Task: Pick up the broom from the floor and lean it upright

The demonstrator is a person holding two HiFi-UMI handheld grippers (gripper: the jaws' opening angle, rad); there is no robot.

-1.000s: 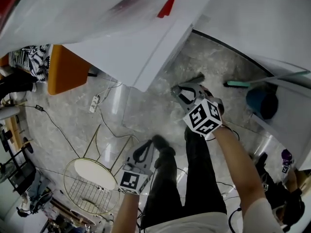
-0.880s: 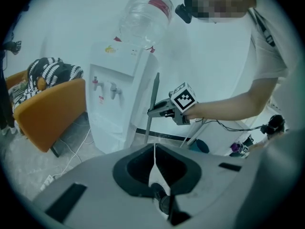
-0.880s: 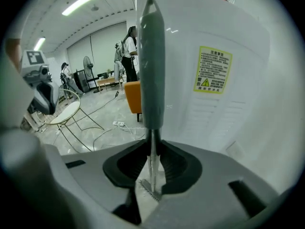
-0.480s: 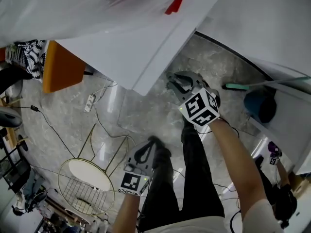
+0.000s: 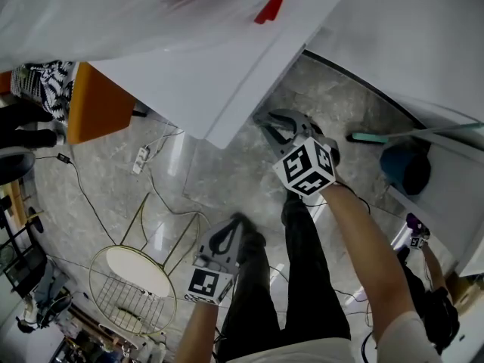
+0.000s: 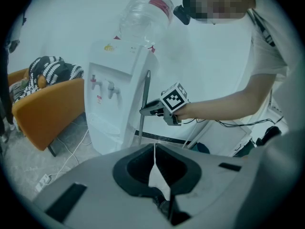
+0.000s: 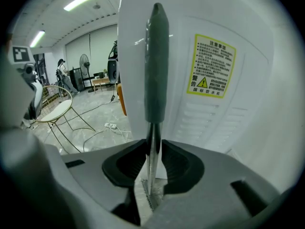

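With the right claw point(image 7: 152, 146) just opening, released around the upright broom point(image 7: 156, 66), it could slide off the water dispenser point(image 7: 248, 109); the left claw point(image 6: 154, 149) stays out, clenched empty.

Dark trousers point(image 5: 302, 278) and dark shoes point(image 5: 253, 237) are seen from above, with a white short-sleeved top point(image 6: 267, 46) worn over them. The left gripper point(image 5: 236, 221) and right gripper point(image 5: 266, 121) are shelled in grey, their fingers point(image 7: 183, 167) lined with black pads. Each is topped by a cube point(image 5: 305, 166) of black-and-white square markers, and a thin dark cable point(image 6: 228, 124) is seen at the right one.
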